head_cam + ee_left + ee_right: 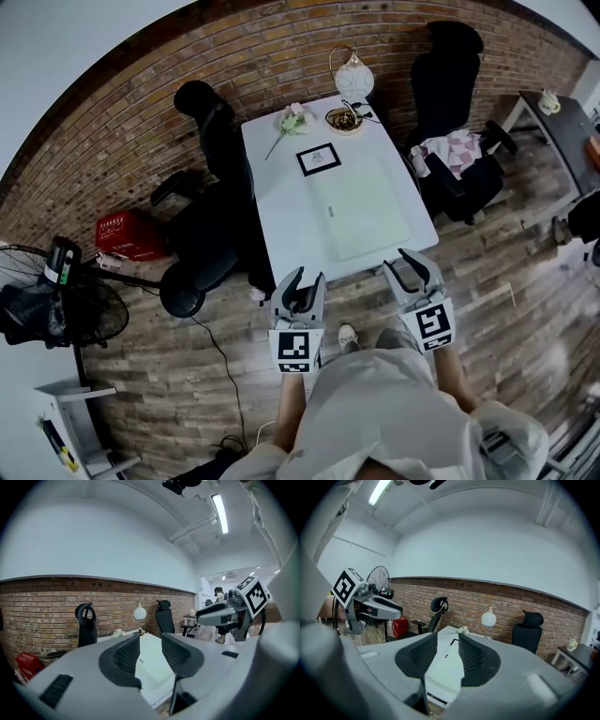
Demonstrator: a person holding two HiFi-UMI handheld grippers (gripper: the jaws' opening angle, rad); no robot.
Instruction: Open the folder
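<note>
A pale green folder (361,208) lies flat and closed on the white table (281,202), toward its near right part. It also shows between the jaws in the left gripper view (152,663) and the right gripper view (445,663). My left gripper (300,289) hangs just short of the table's near edge, at its left part, open with nothing between its jaws. My right gripper (411,270) is at the near right corner, also open and empty. Neither touches the folder.
On the table's far end lie a black-framed picture (319,158), a flower (291,120), a coiled cable (344,119) and a round lamp (354,75). Black office chairs stand at the left (211,197) and right (455,122). A fan (56,300) and a red crate (127,234) sit on the wooden floor.
</note>
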